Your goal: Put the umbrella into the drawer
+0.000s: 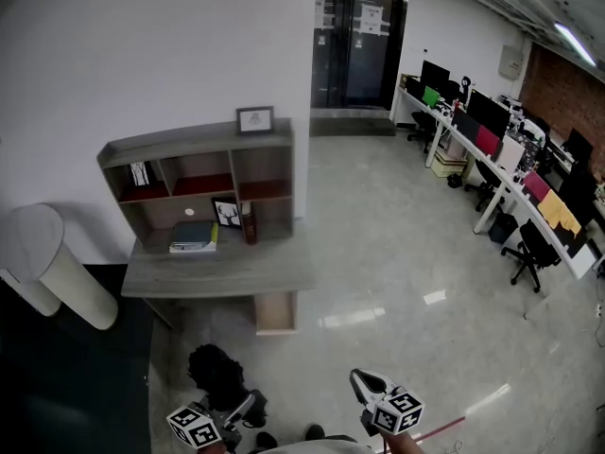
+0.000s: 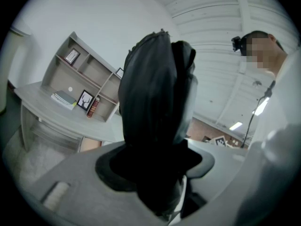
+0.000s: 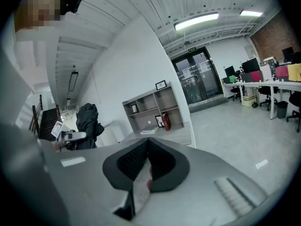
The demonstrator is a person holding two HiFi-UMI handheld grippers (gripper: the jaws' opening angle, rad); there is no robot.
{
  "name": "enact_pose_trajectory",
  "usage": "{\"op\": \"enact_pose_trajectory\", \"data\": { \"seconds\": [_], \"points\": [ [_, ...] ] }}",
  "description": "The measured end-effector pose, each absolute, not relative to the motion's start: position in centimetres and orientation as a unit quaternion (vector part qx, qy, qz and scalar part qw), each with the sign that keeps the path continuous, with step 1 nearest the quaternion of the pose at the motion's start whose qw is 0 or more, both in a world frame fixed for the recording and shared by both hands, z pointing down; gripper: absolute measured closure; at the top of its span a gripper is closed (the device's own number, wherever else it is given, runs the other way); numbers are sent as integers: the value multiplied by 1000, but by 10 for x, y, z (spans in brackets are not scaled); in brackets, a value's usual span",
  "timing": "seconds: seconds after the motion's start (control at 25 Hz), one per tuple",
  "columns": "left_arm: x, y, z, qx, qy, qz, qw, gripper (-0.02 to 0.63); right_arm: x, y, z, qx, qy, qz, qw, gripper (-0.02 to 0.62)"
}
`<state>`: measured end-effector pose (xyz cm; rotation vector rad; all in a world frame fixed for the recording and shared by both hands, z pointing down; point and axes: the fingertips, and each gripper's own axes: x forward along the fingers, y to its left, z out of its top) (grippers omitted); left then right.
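A grey shelved table (image 1: 217, 274) is shown, its pale wooden drawer (image 1: 276, 312) open. A black folded fabric umbrella (image 2: 155, 102) is clamped in the left hand-held gripper (image 2: 155, 173), well apart from the drawer. The right hand-held gripper (image 3: 146, 166) is clenched empty. The carry is judged unfinished; lowering into the drawer is called for next.

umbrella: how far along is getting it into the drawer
Done: the left claw grips the black folded umbrella. In hand: it is held well short of the grey desk. Left: reaching the pale drawer unit under that desk and putting the umbrella in.
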<state>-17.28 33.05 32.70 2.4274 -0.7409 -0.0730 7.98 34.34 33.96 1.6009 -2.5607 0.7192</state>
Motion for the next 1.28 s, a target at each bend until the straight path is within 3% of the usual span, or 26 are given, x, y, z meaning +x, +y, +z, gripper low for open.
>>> {"op": "enact_pose_trajectory", "data": {
  "seconds": [0.64,1.28],
  "points": [
    [-115,338,338,903,-305,-34,301,357,141,343,355,494,-835,238,37,591],
    [-124,287,355,902,-292,-26,317,358,124,302,373,491,-832,253,43,591]
  ]
}}
